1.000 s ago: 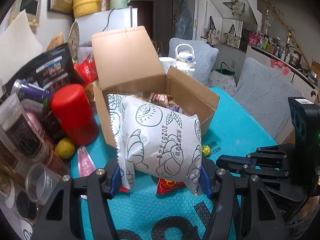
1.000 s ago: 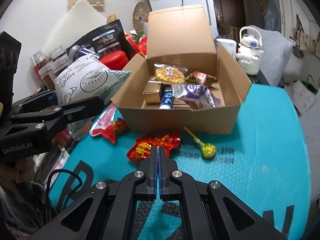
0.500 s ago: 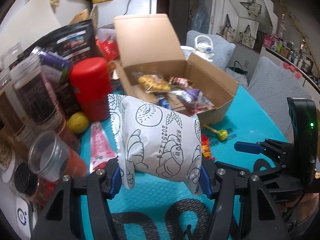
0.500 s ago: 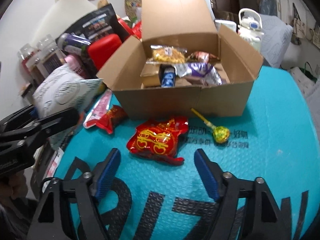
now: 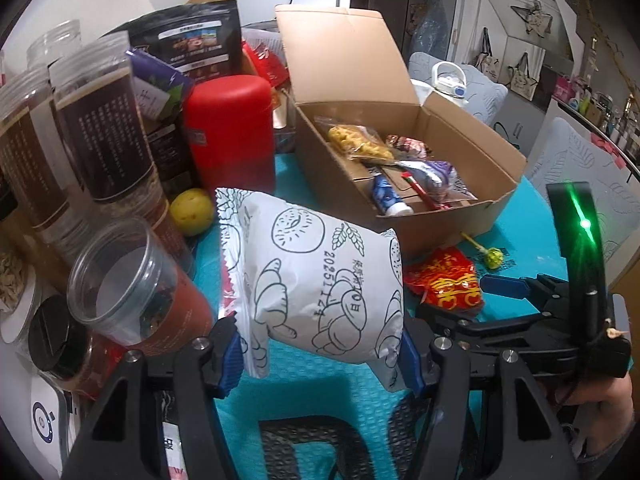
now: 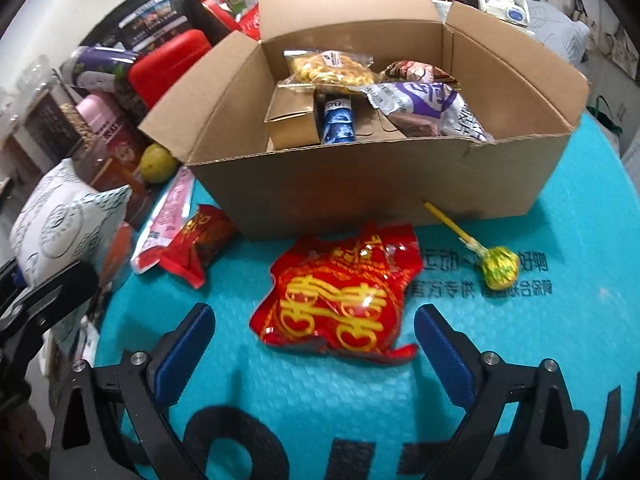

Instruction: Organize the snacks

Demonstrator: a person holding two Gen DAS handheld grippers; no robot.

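Cardboard dominates the scene: the open box (image 6: 360,184) sits on the teal tabletop (image 6: 560,320) just ahead of the right tongs (image 6: 314,346), its lid flap standing up at the back. It already holds several snacks, among them a clear bag of yellow puffs (image 6: 332,68), a purple-and-silver packet (image 6: 424,110) and a blue tube (image 6: 338,120), so I judge the sorting roughly half done.

Next in size, the white bread bag (image 5: 316,280) printed with croissant outlines is gripped across its width by the left tongs (image 5: 320,354), held above the tabletop, short of the box and to its left. It looks to be the next item for the box.

The right tongs stand wide open, low over the tabletop, with the red-and-gold packet (image 6: 340,292) lying between and just ahead of their pads; nothing is gripped there.

Loose items left outside the box: a smaller red packet (image 6: 200,240) and a pink stick pack (image 6: 168,216), ahead and to the left of the right tongs, and a yellow lollipop (image 6: 498,268) ahead to their right, its stick touching the box front.

Left of the left tongs crowd a red canister (image 5: 232,132), tall clear jars (image 5: 100,120), a black pouch (image 5: 192,44) and a lemon (image 5: 192,212); these narrow the room on that side.
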